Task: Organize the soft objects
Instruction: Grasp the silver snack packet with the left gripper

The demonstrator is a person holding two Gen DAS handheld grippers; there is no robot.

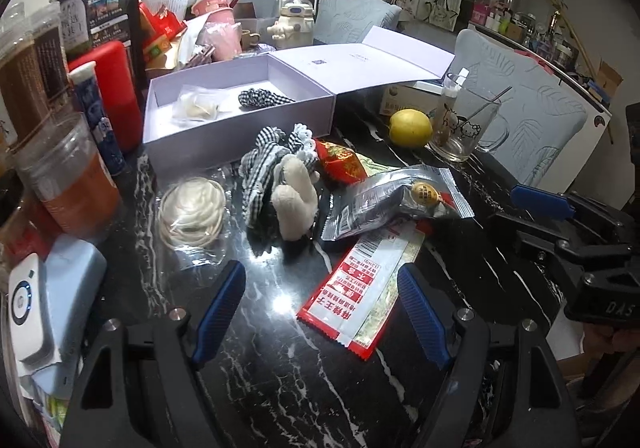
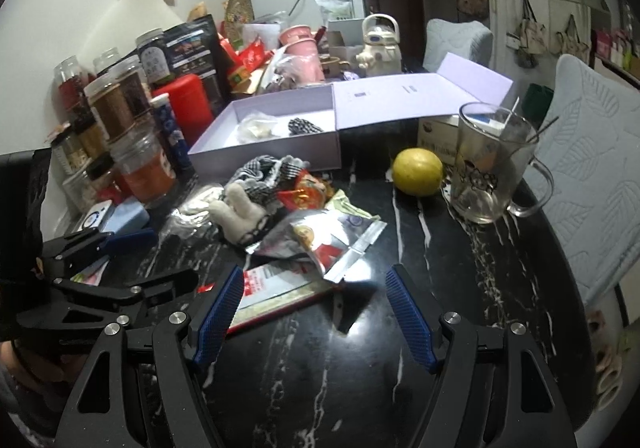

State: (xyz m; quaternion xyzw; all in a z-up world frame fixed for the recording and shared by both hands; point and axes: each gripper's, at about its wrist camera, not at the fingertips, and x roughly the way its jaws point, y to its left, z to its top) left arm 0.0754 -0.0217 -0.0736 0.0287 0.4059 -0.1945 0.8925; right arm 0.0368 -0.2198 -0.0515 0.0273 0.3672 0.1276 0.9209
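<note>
Both the left gripper (image 1: 322, 310) and right gripper (image 2: 316, 312) hover with fingers spread and empty before the open lavender box (image 1: 240, 128); checked scrunchies (image 1: 268, 168) and plush toy (image 1: 296, 204) lie just before it on the surface, awaiting pickup.

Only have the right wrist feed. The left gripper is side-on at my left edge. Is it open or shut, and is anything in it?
Observer: Open. In the left wrist view the left gripper has its blue pads spread wide, with nothing pressed between them.
Operator: Any soft item on the far side of the checked fabric? I only see glare there.
Observer: Yes. A coil of cream elastic bands in a clear plastic bag lies on the black marble table. It is to the left of the black-and-white checked fabric pile and outside the open lilac cardboard box.
</note>
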